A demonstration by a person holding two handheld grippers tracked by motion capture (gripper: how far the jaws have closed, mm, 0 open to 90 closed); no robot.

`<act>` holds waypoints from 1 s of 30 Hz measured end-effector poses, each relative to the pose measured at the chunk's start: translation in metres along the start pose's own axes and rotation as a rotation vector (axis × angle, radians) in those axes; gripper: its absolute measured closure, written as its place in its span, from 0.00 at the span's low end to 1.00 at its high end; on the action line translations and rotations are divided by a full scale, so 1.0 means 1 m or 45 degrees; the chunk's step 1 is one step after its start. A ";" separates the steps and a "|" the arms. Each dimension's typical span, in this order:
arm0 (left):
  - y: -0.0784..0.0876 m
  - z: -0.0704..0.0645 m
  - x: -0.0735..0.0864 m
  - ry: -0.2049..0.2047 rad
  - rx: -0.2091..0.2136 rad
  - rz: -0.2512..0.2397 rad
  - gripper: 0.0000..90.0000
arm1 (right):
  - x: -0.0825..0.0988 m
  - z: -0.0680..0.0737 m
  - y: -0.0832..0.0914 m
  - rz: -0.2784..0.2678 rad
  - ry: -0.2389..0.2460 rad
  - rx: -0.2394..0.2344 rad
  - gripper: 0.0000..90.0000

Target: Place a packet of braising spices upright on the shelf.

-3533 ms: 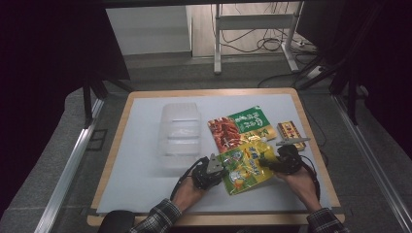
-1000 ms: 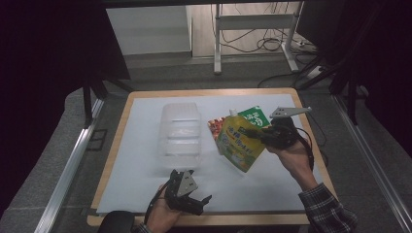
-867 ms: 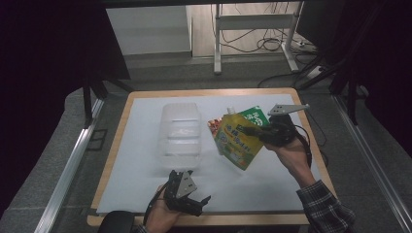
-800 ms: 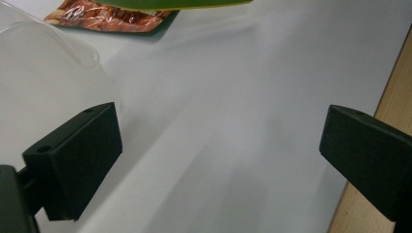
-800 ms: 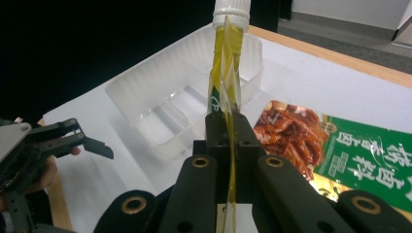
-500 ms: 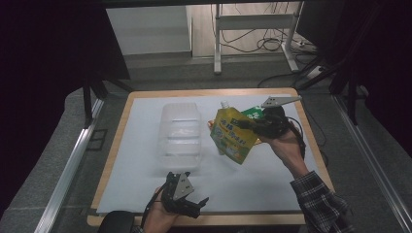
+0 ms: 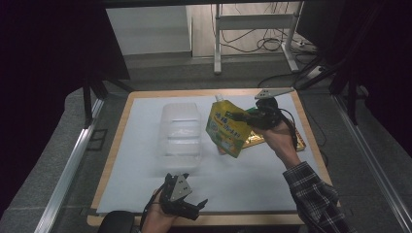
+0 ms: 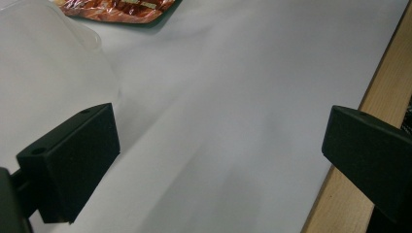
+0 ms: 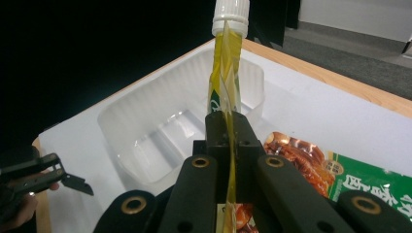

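The right tongs [image 7: 241, 117] pinch the edge of the yellow pouch [image 7: 224, 127] and hold it up in the air, cap [image 9: 230, 15] on top. The pouch hangs just beside the clear tray [image 7: 180, 128], maybe a bit above its rim. The left tongs [image 7: 194, 206] are spread wide with nothing in them, low at the near edge of the counter [image 7: 252, 174].
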State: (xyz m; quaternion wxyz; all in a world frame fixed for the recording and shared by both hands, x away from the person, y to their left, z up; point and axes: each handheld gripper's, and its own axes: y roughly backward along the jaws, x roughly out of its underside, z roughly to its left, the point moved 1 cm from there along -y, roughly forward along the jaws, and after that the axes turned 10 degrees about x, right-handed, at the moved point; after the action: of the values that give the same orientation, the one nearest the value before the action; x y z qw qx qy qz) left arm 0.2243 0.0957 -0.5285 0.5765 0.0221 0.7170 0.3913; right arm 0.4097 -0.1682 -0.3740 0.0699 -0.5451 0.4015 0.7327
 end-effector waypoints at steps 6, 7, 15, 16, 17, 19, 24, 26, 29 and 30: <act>0.001 -0.001 0.000 -0.006 -0.001 -0.011 0.00 | -0.008 -0.002 -0.006 -0.006 -0.004 -0.002 0.98; 0.001 -0.001 0.000 -0.006 0.000 -0.012 0.00 | -0.009 -0.003 -0.007 -0.010 -0.003 -0.002 0.98; 0.002 -0.001 0.000 -0.011 -0.001 -0.023 0.00 | -0.021 -0.006 -0.017 -0.025 -0.010 -0.014 0.98; 0.002 -0.001 0.000 -0.013 -0.004 -0.025 0.00 | -0.022 -0.006 -0.018 -0.028 -0.009 -0.015 0.98; 0.002 -0.001 0.000 -0.014 -0.005 -0.027 0.00 | -0.024 -0.007 -0.020 -0.030 -0.006 -0.017 0.98; 0.003 -0.001 0.000 -0.012 -0.005 -0.032 0.00 | -0.027 -0.007 -0.023 -0.030 0.001 -0.016 0.98; 0.003 0.000 0.000 -0.012 -0.002 -0.036 0.00 | -0.035 -0.008 -0.030 -0.033 0.010 -0.024 0.98; 0.003 0.000 0.000 -0.013 -0.001 -0.033 0.00 | -0.038 -0.008 -0.032 -0.035 0.013 -0.026 0.98; 0.002 0.000 0.000 -0.014 -0.002 -0.031 0.00 | -0.043 -0.009 -0.036 -0.041 0.017 -0.030 0.98; 0.002 0.000 0.000 -0.016 -0.001 -0.032 0.00 | -0.045 -0.009 -0.037 -0.041 0.018 -0.033 0.98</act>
State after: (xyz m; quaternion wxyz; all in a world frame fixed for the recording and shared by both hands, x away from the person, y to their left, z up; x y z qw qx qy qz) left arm 0.2231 0.0973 -0.5269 0.5858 0.0153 0.7136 0.3840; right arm 0.4548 -0.1344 -0.3556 0.0719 -0.5575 0.3837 0.7327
